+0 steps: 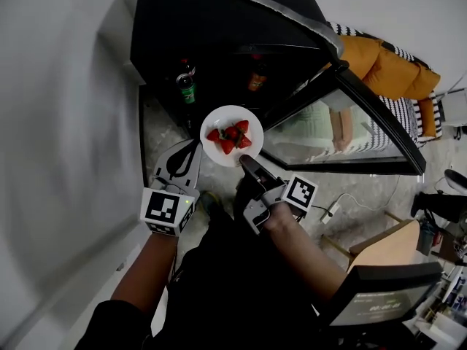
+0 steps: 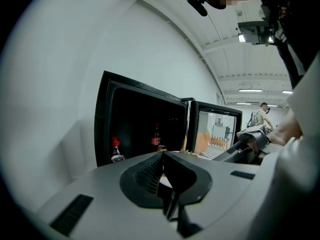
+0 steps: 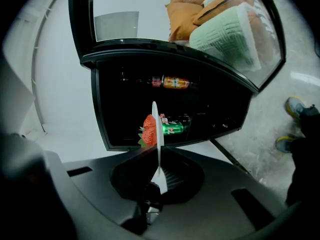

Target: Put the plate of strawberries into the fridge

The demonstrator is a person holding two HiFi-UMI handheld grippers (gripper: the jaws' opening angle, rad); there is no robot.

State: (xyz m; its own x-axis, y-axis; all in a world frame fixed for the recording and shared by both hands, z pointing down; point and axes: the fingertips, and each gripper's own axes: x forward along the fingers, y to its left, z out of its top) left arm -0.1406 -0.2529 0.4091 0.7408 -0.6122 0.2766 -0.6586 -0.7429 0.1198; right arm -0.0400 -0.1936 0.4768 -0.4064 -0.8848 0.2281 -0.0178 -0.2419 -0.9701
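A white plate (image 1: pixel 219 119) with several red strawberries (image 1: pixel 232 135) hangs in front of the open black fridge (image 1: pixel 219 28). My left gripper (image 1: pixel 197 146) is shut on the plate's left rim. My right gripper (image 1: pixel 246 160) is shut on its lower right rim. The left gripper view has a white sliver of plate (image 2: pixel 166 181) pinched in my left gripper (image 2: pixel 165 176). In the right gripper view the plate (image 3: pixel 155 129) stands edge-on in my right gripper (image 3: pixel 158 171), with a strawberry (image 3: pixel 149 129) at its left. The fridge's dark inside (image 3: pixel 210 104) lies straight ahead.
Bottles (image 1: pixel 187 82) (image 1: pixel 255 79) stand inside the fridge, and a green can (image 3: pixel 172 129) and an orange bottle (image 3: pixel 175 82) lie on its shelves. The glass door (image 1: pixel 343 130) swings out to the right. A white wall (image 1: pixel 66 122) is at the left. A cable (image 1: pixel 343 203) lies on the floor.
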